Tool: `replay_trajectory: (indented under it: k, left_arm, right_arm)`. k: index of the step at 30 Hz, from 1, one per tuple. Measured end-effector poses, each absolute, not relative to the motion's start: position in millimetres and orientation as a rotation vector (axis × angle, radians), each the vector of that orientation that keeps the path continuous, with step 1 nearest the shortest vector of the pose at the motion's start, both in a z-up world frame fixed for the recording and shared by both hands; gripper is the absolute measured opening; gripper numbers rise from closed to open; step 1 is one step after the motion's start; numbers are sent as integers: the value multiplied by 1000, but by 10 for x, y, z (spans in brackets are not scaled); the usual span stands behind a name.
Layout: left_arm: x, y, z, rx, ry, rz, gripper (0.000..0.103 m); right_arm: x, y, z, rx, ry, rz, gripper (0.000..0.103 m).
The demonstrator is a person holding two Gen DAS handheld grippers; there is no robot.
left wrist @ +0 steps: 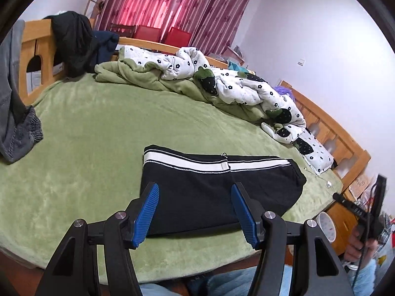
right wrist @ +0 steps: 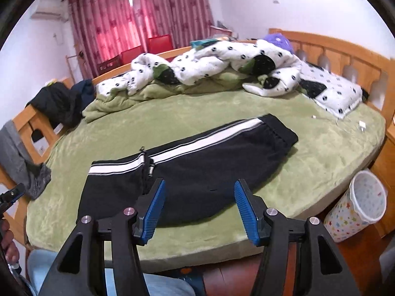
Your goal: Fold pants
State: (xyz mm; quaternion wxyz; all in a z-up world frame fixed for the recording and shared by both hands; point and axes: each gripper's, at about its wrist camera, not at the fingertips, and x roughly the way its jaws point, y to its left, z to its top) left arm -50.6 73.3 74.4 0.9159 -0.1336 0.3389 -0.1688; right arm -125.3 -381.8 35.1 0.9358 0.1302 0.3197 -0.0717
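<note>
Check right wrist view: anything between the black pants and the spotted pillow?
Mostly bare green bed cover between the black pants and the spotted pillow. Only two small white items lie near the pillow, right wrist view.

The folded black pants with a white side stripe (left wrist: 212, 197) lie on the green plush bed cover (left wrist: 98, 133), just ahead of the left gripper's blue fingers (left wrist: 148, 212); the rumpled white spotted quilt (left wrist: 246, 86) lies beyond.

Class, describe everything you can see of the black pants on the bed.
The black pants look like soft knit, with a white side stripe edged in thin black lines. They lie flat, already folded into a compact long bundle, near the front edge of the green blanket. Only the blanket touches them; both grippers hang open in front, holding nothing.
</note>
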Motion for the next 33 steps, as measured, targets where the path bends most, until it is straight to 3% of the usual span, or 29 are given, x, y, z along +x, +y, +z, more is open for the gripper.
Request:
replay_trajectory:
  k: [7,20,33]
  left_arm:
    - [-170,801,462,-208,726,-254,59]
    - [614,908,-631,-333,914,-263,57]
    - [1327,595,-1261,-262,1011,-375,57]
  right_arm:
    - [-988,-4192,-137,342,720,-179,57]
    - [-415,-4819,-1208,500,790,-228,57]
    - [371,-5250,-1655,590,764,-273,57]
